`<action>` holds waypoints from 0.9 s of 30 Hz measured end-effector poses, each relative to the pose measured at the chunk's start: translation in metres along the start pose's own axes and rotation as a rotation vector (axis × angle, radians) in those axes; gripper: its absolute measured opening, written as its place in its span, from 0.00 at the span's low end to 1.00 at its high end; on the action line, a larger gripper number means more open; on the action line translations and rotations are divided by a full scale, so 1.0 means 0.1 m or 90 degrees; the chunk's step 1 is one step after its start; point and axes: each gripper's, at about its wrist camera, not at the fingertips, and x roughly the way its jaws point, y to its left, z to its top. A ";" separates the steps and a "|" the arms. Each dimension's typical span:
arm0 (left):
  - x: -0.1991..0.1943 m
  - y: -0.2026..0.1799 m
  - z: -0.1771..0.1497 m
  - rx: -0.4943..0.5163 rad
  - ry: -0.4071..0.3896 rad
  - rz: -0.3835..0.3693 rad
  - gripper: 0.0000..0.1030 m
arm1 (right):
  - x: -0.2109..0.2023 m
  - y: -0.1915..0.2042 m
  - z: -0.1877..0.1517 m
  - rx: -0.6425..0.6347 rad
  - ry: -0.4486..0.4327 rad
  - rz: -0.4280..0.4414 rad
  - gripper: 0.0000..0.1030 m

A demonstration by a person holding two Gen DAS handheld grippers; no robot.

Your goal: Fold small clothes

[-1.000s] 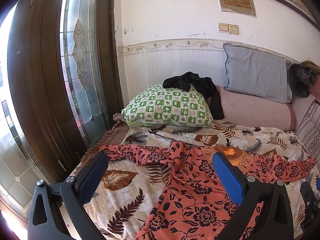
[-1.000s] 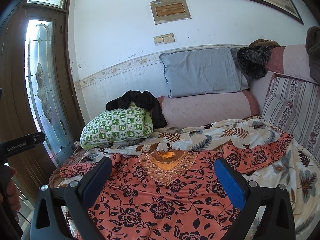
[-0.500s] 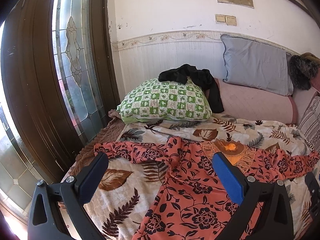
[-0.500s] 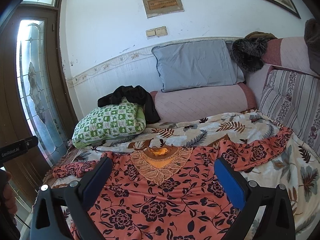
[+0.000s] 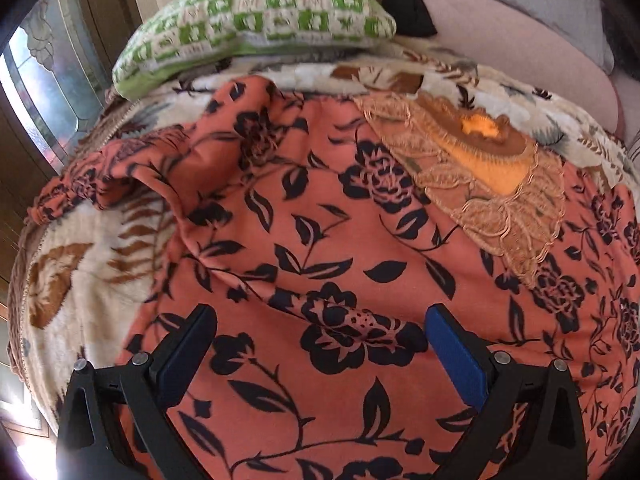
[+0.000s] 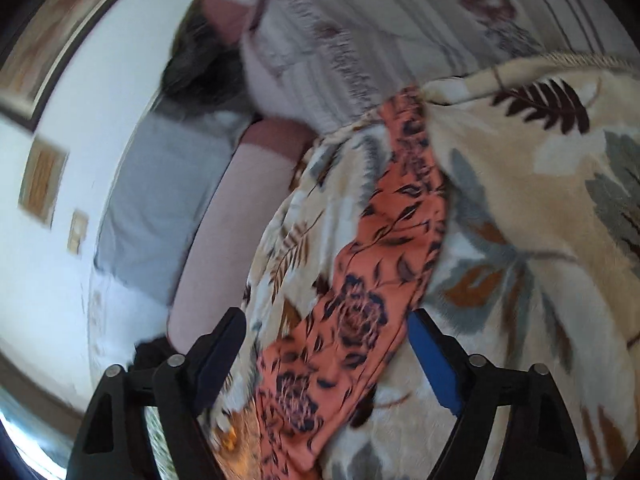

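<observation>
A: What's closest in the left wrist view?
B: The left tongs (image 5: 320, 344), spread wide, with nothing between them. They hang low over the body of the orange flowered dress (image 5: 340, 280); I can't tell whether the tips touch the cloth

A: And the dress itself?
B: It lies spread on the leaf-print blanket (image 5: 72, 272) on the bed. Its lower part runs out of the frame at the bottom. The lace collar (image 5: 480, 184) sits beyond the tongs to the right, and one sleeve (image 5: 100, 176) is bunched up towards the left edge

A: Further back?
B: A green checked pillow (image 5: 260, 20), cut off at the top, with a black garment (image 5: 408, 12) only partly showing behind it, beside a pink bolster (image 5: 520, 48)

A: The right wrist view?
B: Blurred and tilted. The right tongs (image 6: 326, 346) are wide open too, gripping nothing, set either side of the dress's other sleeve (image 6: 384, 264), which runs away from them across the blanket (image 6: 540, 208). Contact is hard to judge through the blur

A: Behind that?
B: A grey pillow (image 6: 160, 216), a striped cushion (image 6: 400, 20), and something dark and furry (image 6: 200, 76) I can't make out
</observation>
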 end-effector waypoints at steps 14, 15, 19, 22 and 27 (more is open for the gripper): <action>0.12 -0.02 -0.09 -0.002 -0.040 0.007 1.00 | 0.92 -0.17 0.75 -0.030 -0.041 -0.130 0.25; 0.12 -0.03 -0.07 0.001 -0.035 0.008 1.00 | 0.89 -0.18 0.73 -0.031 -0.047 -0.138 0.15; 0.07 0.05 0.06 -0.017 -0.023 0.002 1.00 | 0.76 0.29 0.52 -0.074 -0.042 -0.065 0.07; -0.14 0.20 0.11 -0.042 -0.085 0.052 1.00 | 0.68 0.97 0.08 -0.161 0.006 0.024 0.07; -0.41 0.65 0.18 -0.116 -0.149 0.130 1.00 | 0.69 1.91 -1.18 -0.245 0.158 0.167 0.07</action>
